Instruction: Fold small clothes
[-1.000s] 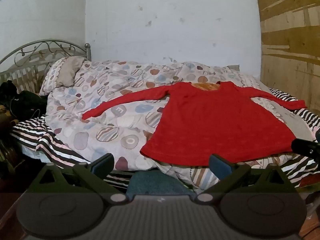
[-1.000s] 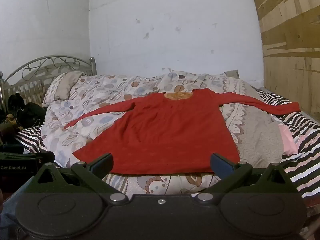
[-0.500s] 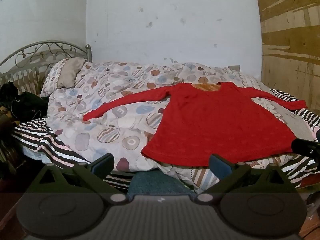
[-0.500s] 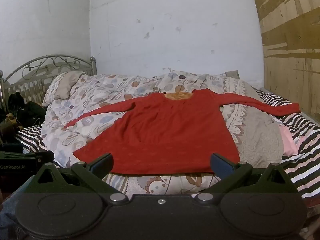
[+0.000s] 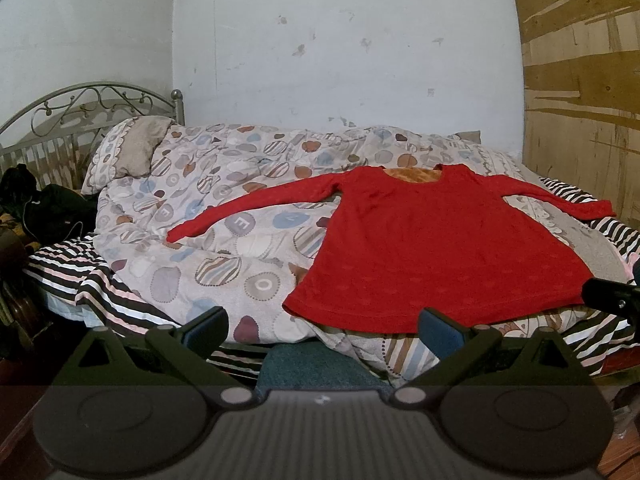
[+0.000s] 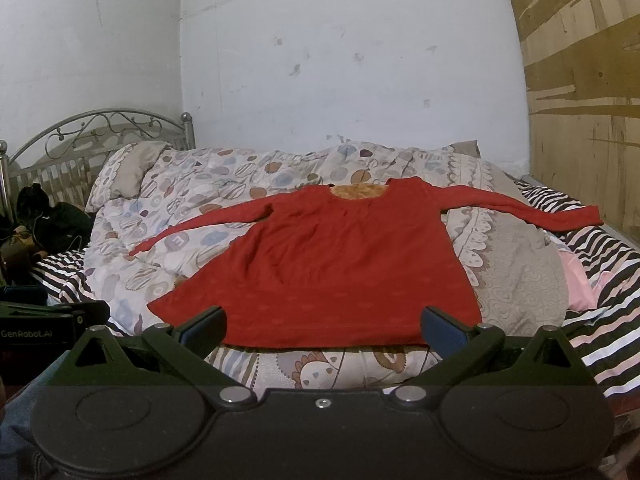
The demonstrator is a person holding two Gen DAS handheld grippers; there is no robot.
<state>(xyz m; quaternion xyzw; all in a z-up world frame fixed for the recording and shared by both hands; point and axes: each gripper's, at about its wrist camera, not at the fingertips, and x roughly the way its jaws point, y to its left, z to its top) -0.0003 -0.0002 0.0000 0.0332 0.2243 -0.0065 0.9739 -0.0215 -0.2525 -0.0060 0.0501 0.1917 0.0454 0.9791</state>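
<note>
Facing: both views look across the bed (image 5: 60, 276) at a red long-sleeved top (image 5: 436, 248) spread flat, neckline toward the wall, hem toward the cameras.
Garment place: centre-right of the left wrist view, centre of the right wrist view (image 6: 332, 272); it lies on a patterned duvet (image 5: 224, 216) with both sleeves stretched outward.
Left gripper (image 5: 322, 328): jaws spread wide, holding nothing, hovering short of the hem at lower centre.
Right gripper (image 6: 322, 326): jaws equally wide, empty, its fingertips framing the hem without touching it.
Change: almost none over the last second; the left view has shifted only slightly, the right view and the top have not moved, no crease added.
Meaning: folding has not begun; this looks like a pause to line up before the first grasp.
Likely next: probably taking a sleeve or hem corner, though which one cannot be told.
Surroundings: pillow (image 5: 132, 152) and metal headboard (image 5: 80, 100) at upper left; striped sheet (image 6: 600, 264) at right.
</note>
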